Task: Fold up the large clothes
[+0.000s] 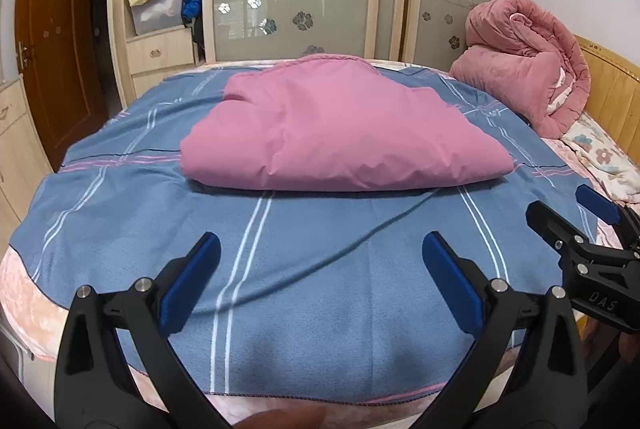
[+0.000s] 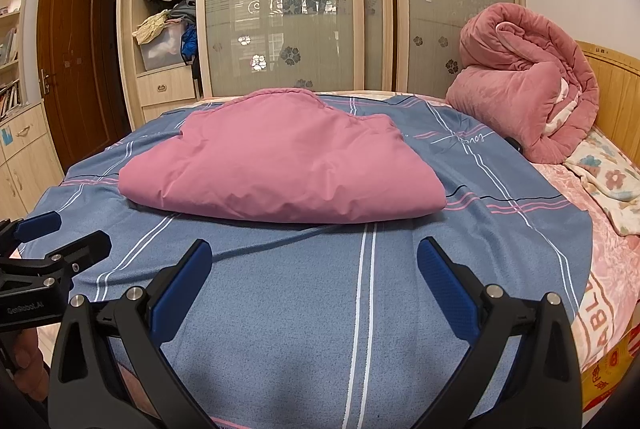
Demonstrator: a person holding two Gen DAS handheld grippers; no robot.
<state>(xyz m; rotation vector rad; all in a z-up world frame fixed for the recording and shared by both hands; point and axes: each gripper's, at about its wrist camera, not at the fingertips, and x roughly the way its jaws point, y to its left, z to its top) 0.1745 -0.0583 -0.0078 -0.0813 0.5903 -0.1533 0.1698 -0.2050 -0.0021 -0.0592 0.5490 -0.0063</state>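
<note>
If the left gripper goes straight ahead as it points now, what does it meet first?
Probably the folded pink garment. The left gripper is open over the blue blanket, with only bare blanket in between. If it angles downward, it may meet the blanket first; depth is unclear.
</note>
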